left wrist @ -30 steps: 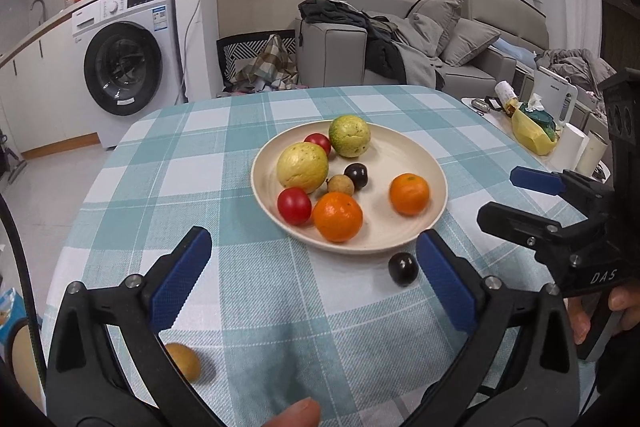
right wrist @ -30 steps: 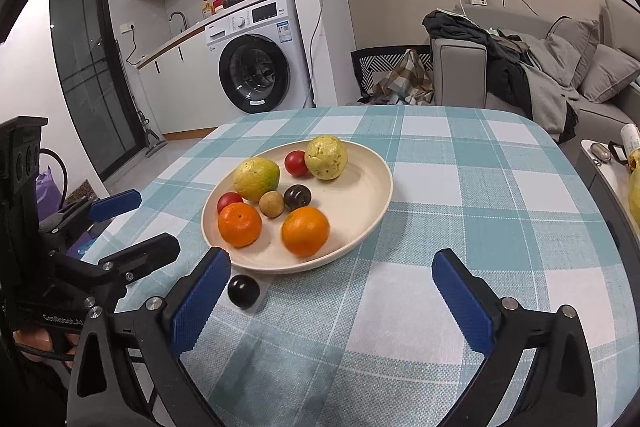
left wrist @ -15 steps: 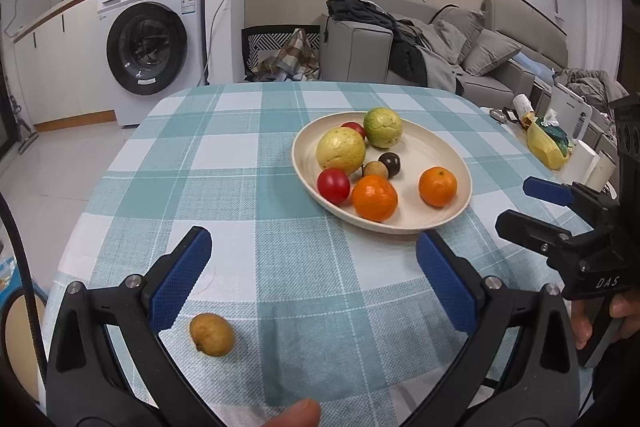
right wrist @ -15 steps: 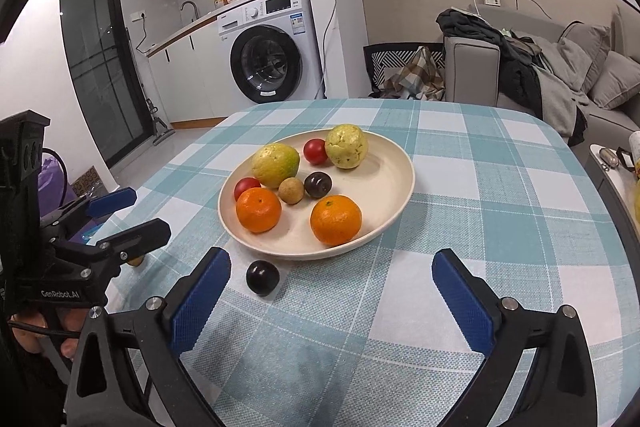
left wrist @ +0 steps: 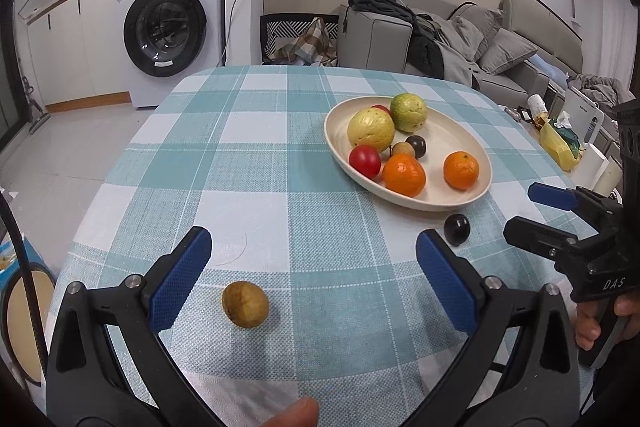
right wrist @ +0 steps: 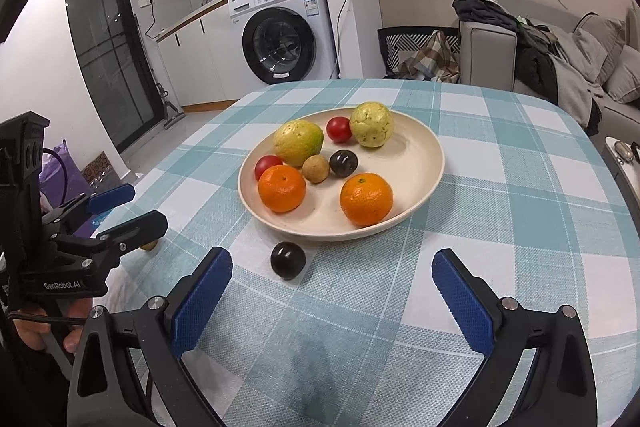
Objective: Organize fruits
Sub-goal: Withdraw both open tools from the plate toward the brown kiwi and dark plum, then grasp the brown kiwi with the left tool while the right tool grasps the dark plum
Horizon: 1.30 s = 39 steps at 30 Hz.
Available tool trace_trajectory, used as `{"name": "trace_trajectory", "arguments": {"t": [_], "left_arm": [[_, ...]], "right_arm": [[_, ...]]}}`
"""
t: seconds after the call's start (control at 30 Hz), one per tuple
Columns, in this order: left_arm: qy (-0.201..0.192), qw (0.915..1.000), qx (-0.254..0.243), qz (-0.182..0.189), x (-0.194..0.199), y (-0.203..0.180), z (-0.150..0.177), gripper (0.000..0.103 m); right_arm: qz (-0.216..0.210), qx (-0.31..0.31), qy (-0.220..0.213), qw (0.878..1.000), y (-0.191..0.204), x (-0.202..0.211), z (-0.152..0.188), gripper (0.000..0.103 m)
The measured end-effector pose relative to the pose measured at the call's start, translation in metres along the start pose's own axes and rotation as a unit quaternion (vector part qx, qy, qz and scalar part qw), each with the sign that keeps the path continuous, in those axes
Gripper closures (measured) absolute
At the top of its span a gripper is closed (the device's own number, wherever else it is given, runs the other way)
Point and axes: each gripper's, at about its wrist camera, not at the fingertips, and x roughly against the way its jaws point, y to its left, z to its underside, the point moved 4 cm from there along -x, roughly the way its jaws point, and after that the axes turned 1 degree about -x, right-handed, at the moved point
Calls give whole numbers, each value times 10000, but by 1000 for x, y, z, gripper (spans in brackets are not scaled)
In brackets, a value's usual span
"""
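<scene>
Left wrist view: a small brownish-yellow fruit (left wrist: 245,304) sits alone on the checked table (left wrist: 260,163), well apart from the cream plate (left wrist: 464,143) of fruit. The left tongs (left wrist: 312,269) are spread wide, holding nothing, with the fruit between the tips.

Right wrist view: a dark plum (right wrist: 288,260) lies just beside the plate's near rim. The right tongs (right wrist: 332,293) gape wide too, empty, touching nothing.
</scene>
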Motion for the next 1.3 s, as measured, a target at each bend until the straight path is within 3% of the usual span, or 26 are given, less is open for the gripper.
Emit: {"name": "trace_trajectory", "arguments": {"t": [0.23, 0.47, 0.83, 1.0, 1.07, 1.3], "left_arm": [[72, 9999, 5, -104, 0, 7, 5, 1], [369, 9990, 169, -186, -7, 22, 9, 1], [685, 9969, 330, -190, -13, 46, 20, 2], [774, 9967, 249, -59, -16, 43, 24, 7], [806, 9966, 154, -41, -16, 39, 25, 16], [1007, 9948, -179, 17, -23, 26, 30, 29]], "right_arm": [[-117, 213, 267, 9993, 13, -10, 6, 3], [-253, 314, 392, 9984, 24, -18, 8, 18], [-240, 275, 508, 9980, 23, -21, 11, 18], [-236, 252, 572, 9978, 23, -23, 11, 23], [-285, 235, 603, 9975, 24, -24, 11, 23], [-385, 243, 787, 9959, 28, -34, 13, 35]]}}
